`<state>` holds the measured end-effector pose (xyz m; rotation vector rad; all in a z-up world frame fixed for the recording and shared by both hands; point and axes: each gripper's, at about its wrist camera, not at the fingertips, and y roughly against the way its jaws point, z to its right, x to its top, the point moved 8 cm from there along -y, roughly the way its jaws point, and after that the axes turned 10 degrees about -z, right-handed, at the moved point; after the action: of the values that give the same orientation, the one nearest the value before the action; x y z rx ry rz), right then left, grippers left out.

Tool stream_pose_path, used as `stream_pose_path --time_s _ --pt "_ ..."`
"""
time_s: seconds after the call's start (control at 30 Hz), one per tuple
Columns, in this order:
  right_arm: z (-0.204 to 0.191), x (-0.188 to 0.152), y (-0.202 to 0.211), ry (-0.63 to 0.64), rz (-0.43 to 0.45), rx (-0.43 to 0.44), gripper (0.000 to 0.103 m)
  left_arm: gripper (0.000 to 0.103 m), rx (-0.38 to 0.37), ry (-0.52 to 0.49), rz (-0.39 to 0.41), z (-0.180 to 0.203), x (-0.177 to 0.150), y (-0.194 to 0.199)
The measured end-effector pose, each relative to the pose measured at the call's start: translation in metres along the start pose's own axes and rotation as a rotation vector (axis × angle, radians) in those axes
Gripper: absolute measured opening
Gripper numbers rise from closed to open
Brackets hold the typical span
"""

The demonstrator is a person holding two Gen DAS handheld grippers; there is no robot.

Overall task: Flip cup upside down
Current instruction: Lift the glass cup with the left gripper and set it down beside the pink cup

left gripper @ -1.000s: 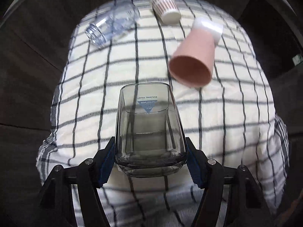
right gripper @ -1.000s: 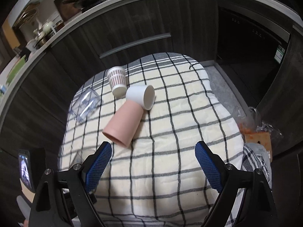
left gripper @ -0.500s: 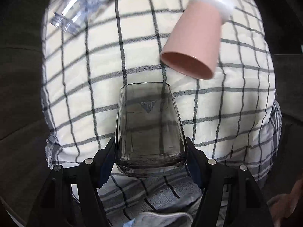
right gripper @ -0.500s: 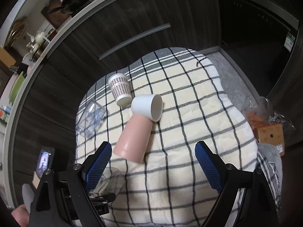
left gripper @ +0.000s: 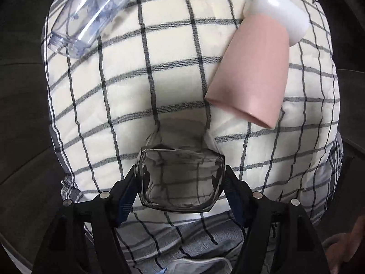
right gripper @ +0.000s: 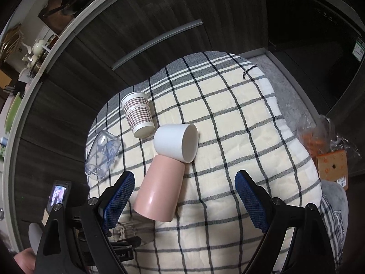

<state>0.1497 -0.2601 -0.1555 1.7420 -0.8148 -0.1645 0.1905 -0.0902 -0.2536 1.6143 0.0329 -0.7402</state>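
Left gripper (left gripper: 181, 182) is clamped on the smoky glass cup (left gripper: 180, 180), pads on its two opposite sides, base facing the camera and mouth pointing down at the checked cloth (left gripper: 173, 73). The cup sits on the near side of the pink cup (left gripper: 251, 73), close but apart; rim contact with the cloth can't be confirmed. Right gripper (right gripper: 182, 201) is spread wide with nothing in it, hovering above the pink cup.

My read: the flip is nearly done and set-down remains. Keep the rim level, lower straight onto the cloth, and stay off the pink cup's mouth. The cloth is soft and lumpy, so open only once the rim seats evenly. Then back out without dragging the glass.
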Motion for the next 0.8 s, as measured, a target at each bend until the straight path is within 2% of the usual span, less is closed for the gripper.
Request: stream_pose_path --time_s 0.13,0.2,0.27,0.37,0.5,0.63,0.8 --pt "0.003 -0.002 0.005 0.001 0.012 -0.010 0.090 0.077 0.033 -0.008 0.070 0.000 -0.007 0.007" --pt "0.002 -0.006 0.011 0.010 0.021 -0.011 0.090 0.079 0.045 -0.005 0.137 -0.002 -0.014 0.017" --pt "0.001 -0.009 0.019 0.022 0.038 -0.011 0.090 0.080 0.021 0.020 0.184 -0.001 -0.024 0.023" --pt "-0.004 -0.019 0.035 0.052 0.084 0.002 0.090 0.079 0.001 0.057 0.300 -0.005 -0.041 0.035" --pt "-0.014 -0.035 0.054 0.130 0.175 -0.008 0.090 0.080 0.070 0.102 0.538 -0.014 -0.065 0.057" --pt "-0.024 -0.052 0.067 0.194 0.244 -0.018 0.090 0.080 0.052 0.158 0.664 -0.026 -0.085 0.068" --pt "-0.033 -0.070 0.082 0.259 0.335 -0.065 0.090 0.081 0.080 0.227 0.852 -0.032 -0.112 0.084"
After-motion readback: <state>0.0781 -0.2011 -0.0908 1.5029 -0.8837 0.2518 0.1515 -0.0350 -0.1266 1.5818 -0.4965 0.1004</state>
